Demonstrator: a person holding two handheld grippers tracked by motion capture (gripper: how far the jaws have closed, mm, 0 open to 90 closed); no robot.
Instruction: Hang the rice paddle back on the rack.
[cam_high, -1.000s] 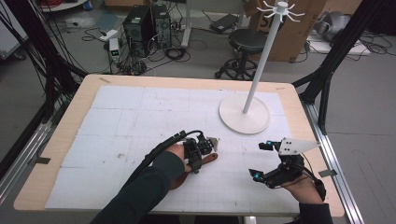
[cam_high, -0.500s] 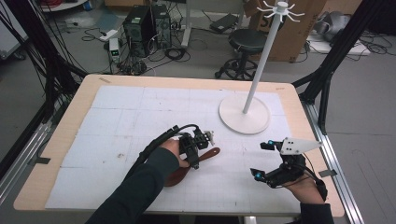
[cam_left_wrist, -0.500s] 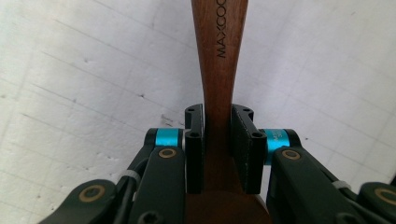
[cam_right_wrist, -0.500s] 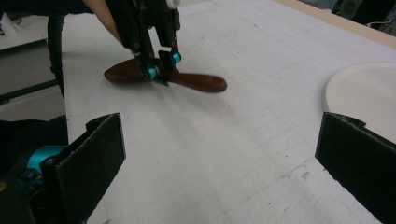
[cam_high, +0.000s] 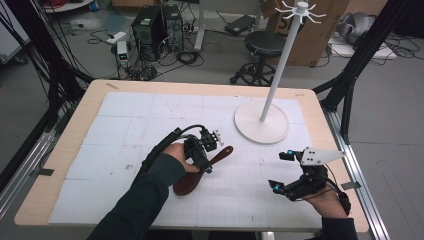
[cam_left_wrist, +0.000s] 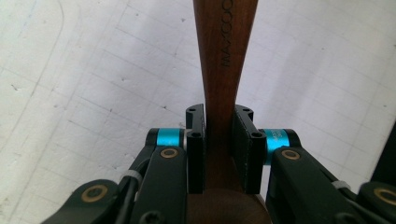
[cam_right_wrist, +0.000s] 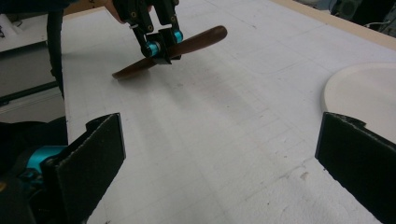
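Wooden spatula (cam_high: 200, 172) now higher, handle between left gripper (cam_high: 204, 150) jaws

far-right mat taken up by white stand base (cam_high: 261, 123) and pole (cam_high: 282, 62); bare mat (cam_high: 125, 130) is left open elsewhere.

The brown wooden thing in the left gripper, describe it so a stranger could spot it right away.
On the white gridded mat, left of the white round-based stand, the left gripper clamps a wooden spoon by its narrow neck. It is dark brown against pale surroundings.
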